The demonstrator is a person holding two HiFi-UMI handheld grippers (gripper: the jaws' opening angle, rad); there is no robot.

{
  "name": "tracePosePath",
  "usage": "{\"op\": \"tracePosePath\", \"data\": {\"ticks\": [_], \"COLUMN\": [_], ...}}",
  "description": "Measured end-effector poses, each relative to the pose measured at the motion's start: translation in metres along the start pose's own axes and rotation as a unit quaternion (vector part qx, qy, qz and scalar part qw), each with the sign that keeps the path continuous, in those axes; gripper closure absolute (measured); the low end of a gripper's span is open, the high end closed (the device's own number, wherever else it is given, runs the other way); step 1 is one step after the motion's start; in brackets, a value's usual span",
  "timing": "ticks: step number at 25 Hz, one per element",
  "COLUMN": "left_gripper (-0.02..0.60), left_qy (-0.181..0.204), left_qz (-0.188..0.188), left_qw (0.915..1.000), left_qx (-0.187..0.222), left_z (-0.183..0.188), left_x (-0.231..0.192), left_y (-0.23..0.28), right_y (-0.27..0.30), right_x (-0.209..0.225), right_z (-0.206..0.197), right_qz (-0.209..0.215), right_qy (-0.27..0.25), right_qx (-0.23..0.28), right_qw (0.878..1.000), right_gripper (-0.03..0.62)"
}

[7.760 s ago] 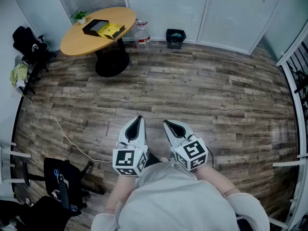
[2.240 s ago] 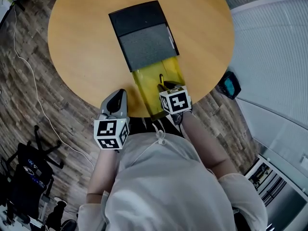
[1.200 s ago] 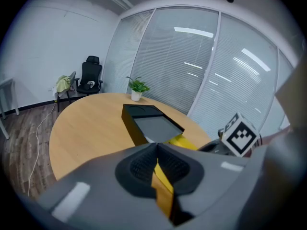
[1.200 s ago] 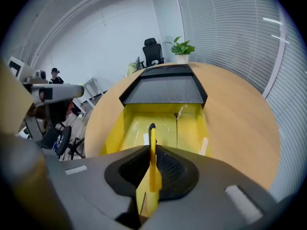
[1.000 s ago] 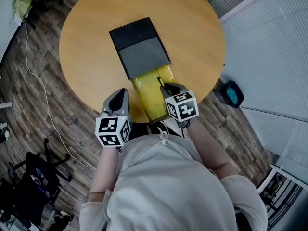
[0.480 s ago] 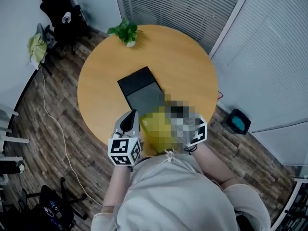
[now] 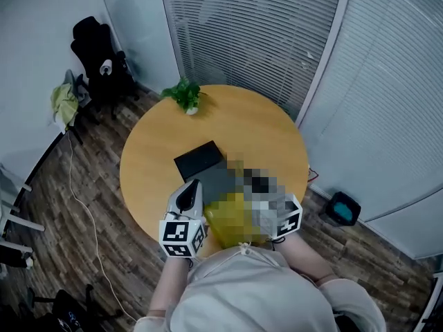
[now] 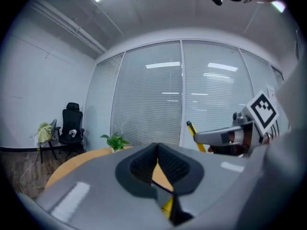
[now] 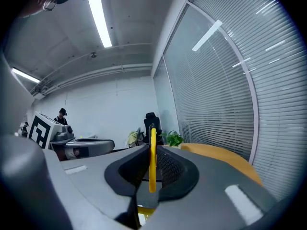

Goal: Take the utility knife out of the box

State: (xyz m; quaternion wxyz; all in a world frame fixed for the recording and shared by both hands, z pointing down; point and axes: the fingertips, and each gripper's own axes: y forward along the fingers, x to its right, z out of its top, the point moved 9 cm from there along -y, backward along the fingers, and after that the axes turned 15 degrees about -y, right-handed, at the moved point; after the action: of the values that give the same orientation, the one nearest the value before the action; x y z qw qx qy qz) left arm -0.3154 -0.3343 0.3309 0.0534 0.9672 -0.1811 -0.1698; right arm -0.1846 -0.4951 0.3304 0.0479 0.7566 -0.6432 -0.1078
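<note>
**Yellow knife held clear of the box**

Yellow utility knife [image 9: 152, 170] stands edge-on, clamped between the right gripper's [image 9: 153, 149] pads, up above the round wooden table [image 7: 156, 154] (the black box [image 7: 199, 160] lies there). The left gripper [image 8: 157, 148] is closed on nothing.

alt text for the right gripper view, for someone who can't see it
The right tool is clamped on a thin yellow utility knife, seen edge-on and upright between its pads. Beyond are a round wooden table with a small potted plant, window blinds at right, and the left tool at left.
</note>
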Motion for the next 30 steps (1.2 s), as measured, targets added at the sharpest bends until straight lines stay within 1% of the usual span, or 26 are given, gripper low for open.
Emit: {"op": "tracePosePath", "data": {"ticks": [3,6,12,20,30], "left_gripper": [0.575,0.575,0.575,0.575,0.575], "left_qy": [0.007,0.006,-0.004,-0.008,-0.010], "left_qz": [0.000,0.001,0.004,0.005,0.006], "left_qw": [1.0000,1.0000,1.0000,0.9999,0.9999], "left_qx": [0.003,0.005,-0.003,-0.004,-0.009], "left_z": [0.001,0.001,-0.007,-0.011,-0.013], "left_x": [0.005,0.005,0.007,0.011,0.014], "left_y": [0.000,-0.001,-0.002,-0.001,-0.004], "right_y": [-0.002,-0.001,-0.006,-0.008,-0.012], "right_x": [0.003,0.002,0.000,0.000,-0.002], "right_z": [-0.004,-0.008,-0.018,-0.018,-0.022], "right_qz": [0.003,0.007,-0.016,-0.008,-0.002], "right_qy": [0.007,0.010,-0.010,-0.016,-0.005], "right_qx": [-0.001,-0.003,-0.013,-0.013,-0.021], "right_qw": [1.000,1.000,1.000,1.000,1.000], "right_gripper": [0.548,0.548,0.549,0.549,0.549]}}
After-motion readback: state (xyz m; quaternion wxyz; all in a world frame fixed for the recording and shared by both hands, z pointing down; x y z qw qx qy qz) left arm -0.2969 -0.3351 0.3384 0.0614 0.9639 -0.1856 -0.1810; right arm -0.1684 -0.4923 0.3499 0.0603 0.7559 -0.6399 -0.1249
